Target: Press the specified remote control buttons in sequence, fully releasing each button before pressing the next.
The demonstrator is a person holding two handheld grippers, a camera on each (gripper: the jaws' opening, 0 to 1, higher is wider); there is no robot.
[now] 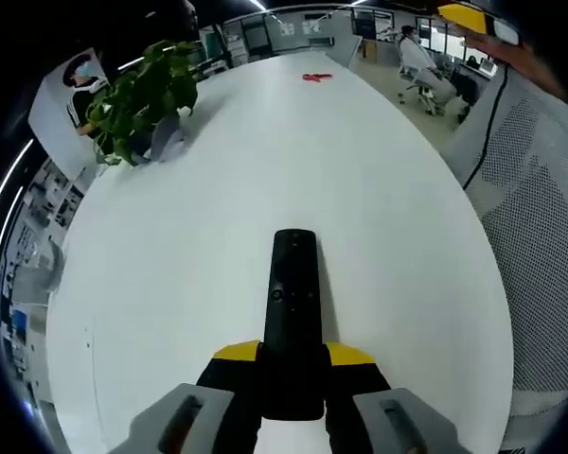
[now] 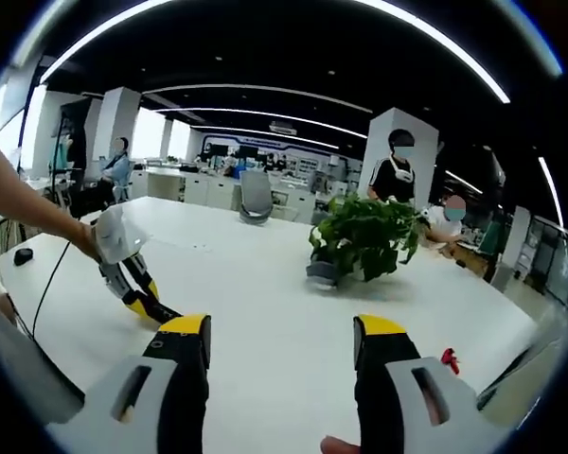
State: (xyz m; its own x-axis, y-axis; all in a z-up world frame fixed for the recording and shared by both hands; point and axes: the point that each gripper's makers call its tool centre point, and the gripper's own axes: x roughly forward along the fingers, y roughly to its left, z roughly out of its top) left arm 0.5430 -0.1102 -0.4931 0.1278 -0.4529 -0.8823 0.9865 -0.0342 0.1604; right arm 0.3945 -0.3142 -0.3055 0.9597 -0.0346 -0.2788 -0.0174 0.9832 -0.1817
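The white worktop (image 1: 265,161) carries a potted plant (image 1: 142,90) far off. The left tongs (image 1: 292,364) clamp the black remote (image 1: 293,303) by its near end. The right tongs (image 2: 282,350) gape wide, holding nothing. A hard press could likely tip the remote downward.

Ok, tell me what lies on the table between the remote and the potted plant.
Nothing: in the left gripper view, bare white table runs from the remote, held in the left gripper, to the potted plant.

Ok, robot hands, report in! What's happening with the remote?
Left hand-held gripper shut on remote, held over white table. Right hand-held gripper open, holding nothing. Potted plant far off, not in the way.
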